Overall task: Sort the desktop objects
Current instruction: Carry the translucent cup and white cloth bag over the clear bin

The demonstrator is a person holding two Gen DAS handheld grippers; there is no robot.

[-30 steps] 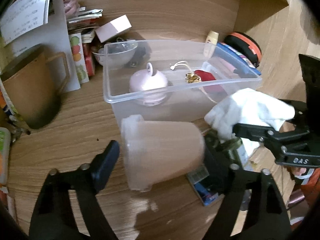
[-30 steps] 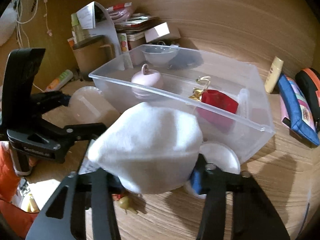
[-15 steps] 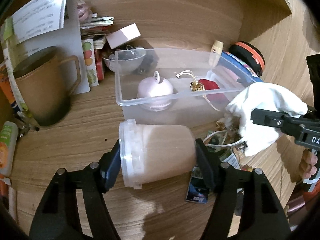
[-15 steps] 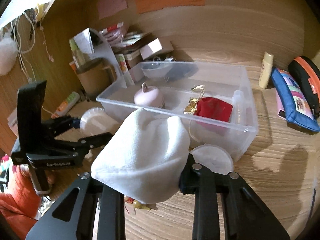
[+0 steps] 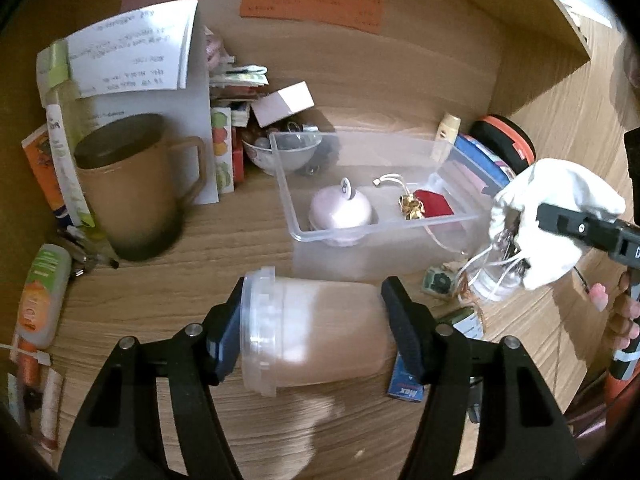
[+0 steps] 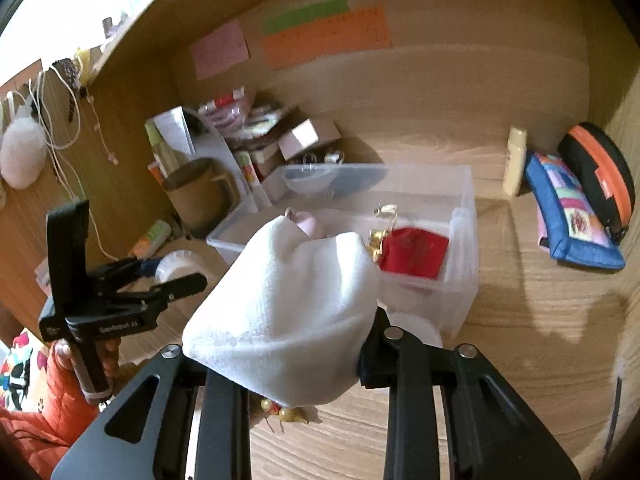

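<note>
Since the earlier frame, you had raised both loads: left gripper (image 5: 314, 334) jaws clamped the frosted plastic jar (image 5: 316, 336), right gripper (image 6: 286, 350) jaws the white cloth pouch (image 6: 286, 312). Next, presumably, lower each into the clear plastic bin (image 5: 294, 200).

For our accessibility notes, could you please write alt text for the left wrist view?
The left gripper clamps a translucent plastic tub sideways above a cluttered wooden desk. Behind it, a clear storage bin holds a pink round item and a red pouch. At right, the right gripper holds a white drawstring bag.
</note>
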